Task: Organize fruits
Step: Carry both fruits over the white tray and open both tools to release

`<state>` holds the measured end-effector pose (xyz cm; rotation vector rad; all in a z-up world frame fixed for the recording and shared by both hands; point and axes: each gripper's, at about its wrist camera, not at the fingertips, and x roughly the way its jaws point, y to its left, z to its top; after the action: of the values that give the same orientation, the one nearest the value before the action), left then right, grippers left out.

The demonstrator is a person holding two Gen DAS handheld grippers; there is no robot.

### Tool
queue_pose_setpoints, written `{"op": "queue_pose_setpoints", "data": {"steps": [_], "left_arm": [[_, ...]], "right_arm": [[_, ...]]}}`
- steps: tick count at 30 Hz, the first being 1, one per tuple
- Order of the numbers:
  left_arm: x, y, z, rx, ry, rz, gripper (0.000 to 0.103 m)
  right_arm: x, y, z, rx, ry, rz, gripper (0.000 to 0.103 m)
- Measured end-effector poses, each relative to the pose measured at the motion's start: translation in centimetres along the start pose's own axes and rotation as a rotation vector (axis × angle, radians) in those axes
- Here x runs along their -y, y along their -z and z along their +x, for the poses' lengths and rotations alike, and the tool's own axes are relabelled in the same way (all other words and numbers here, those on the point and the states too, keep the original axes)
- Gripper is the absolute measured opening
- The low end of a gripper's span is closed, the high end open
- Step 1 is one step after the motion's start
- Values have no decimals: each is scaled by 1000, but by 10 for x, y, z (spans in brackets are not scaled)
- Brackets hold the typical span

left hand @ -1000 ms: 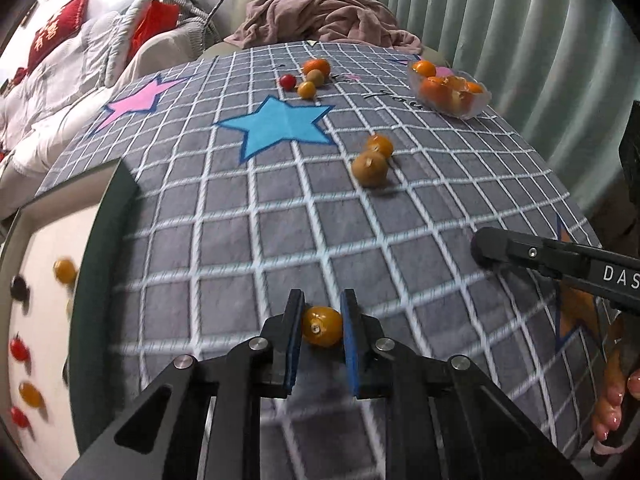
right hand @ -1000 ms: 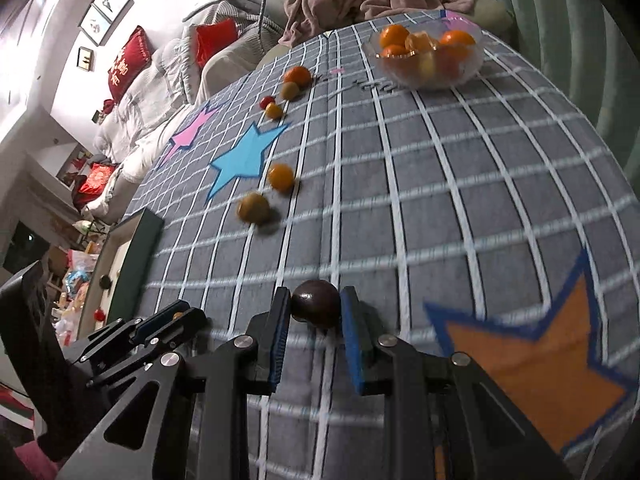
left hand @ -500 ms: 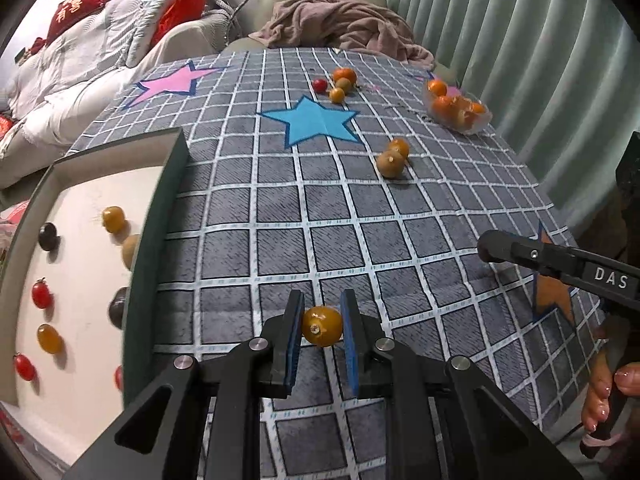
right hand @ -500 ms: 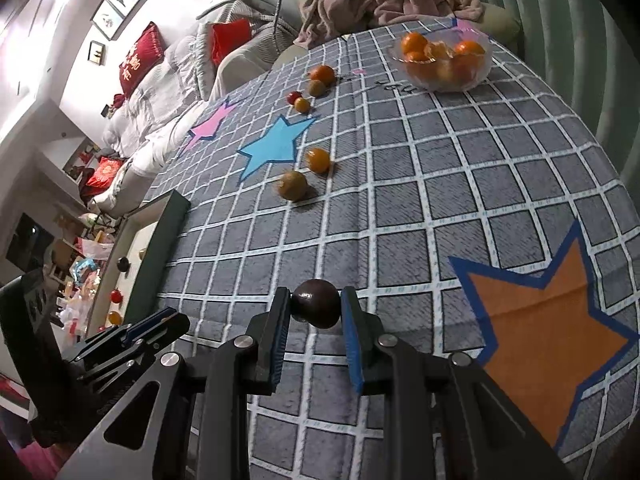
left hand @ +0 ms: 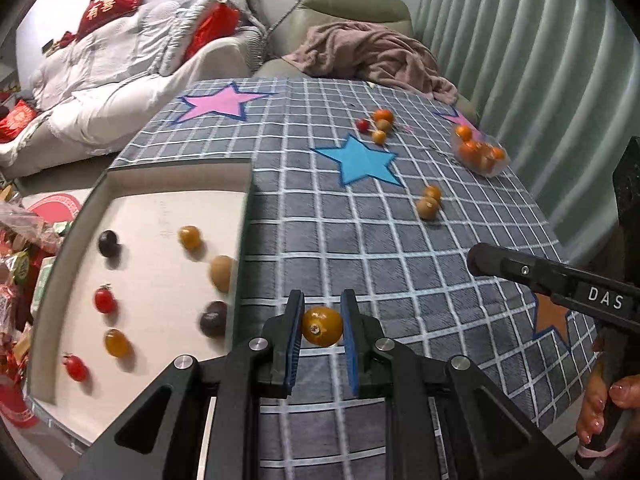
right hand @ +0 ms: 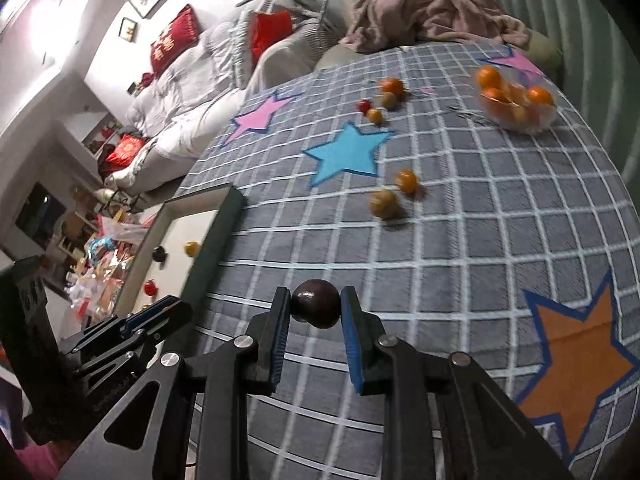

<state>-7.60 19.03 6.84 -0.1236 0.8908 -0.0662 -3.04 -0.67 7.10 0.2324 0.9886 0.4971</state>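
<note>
My left gripper (left hand: 321,326) is shut on a small yellow-orange tomato (left hand: 322,325), held above the grey checked cloth just right of the white tray (left hand: 160,216). The tray holds several small fruits, red, yellow and dark. My right gripper (right hand: 315,309) is shut on a dark purple round fruit (right hand: 315,309), above the cloth near the tray's corner (right hand: 224,216). The left gripper shows in the right wrist view (right hand: 156,314), low left. Two loose fruits (left hand: 428,202) lie mid-table and three or more small fruits (left hand: 378,124) lie farther back.
A clear bowl of oranges (left hand: 480,152) stands at the far right of the table, also in the right wrist view (right hand: 516,100). A sofa with a pink blanket (left hand: 372,52) is behind the table. Curtains hang at the right. Clutter lies on the floor left of the tray.
Both grippers have lifted and swung left toward the tray, each still holding its fruit. The tray has come fully into the left wrist view.
</note>
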Motion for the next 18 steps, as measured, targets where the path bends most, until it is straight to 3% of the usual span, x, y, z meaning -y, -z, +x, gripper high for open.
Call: {"op": "queue_pose_setpoints", "data": {"steps": [18], "left_arm": [[-91, 2, -19, 41, -75, -133, 20]], "right_arm": [[-104, -13, 45, -79, -60, -174, 28]]}}
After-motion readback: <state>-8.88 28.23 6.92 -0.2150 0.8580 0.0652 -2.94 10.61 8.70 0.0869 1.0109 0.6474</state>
